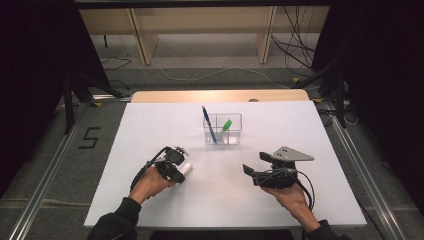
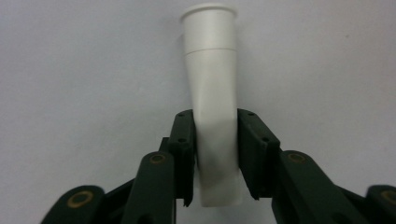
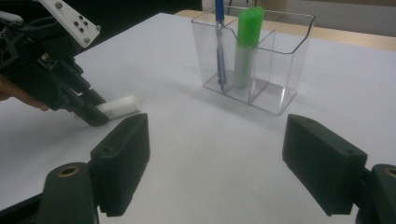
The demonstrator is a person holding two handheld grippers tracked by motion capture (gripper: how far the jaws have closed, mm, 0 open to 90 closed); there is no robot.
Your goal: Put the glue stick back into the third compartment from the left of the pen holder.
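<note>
The left tool (image 1: 181, 169) is clamped on a white tube (image 2: 212, 107), its two black jaws pressing the tube's flattened body from either side in the left gripper view. There the tube runs up the middle of the frame, its round cap at the top and its crimped end low between the jaws. In the high view the same tool sits in the lower left part of the frame, held in the person's left hand (image 1: 150, 184), with the tube's white end poking out just to the right of it, low over the white worktop (image 1: 150, 130). Whether the tube touches the worktop I cannot tell.

The right tool (image 1: 255, 165) is in the lower right of the high view, held in the right hand (image 1: 292, 197), and its jaws stand well apart with nothing between them; the right gripper view shows both black pads rising from the bottom corners with bare worktop in the gap.

A clear plastic organizer (image 1: 222, 129) stands upright near the centre of the high view, well apart from both tools. A blue pen (image 1: 209, 125) leans in its left compartment, and a green-capped marker (image 1: 226, 125) stands in the one beside it.
</note>
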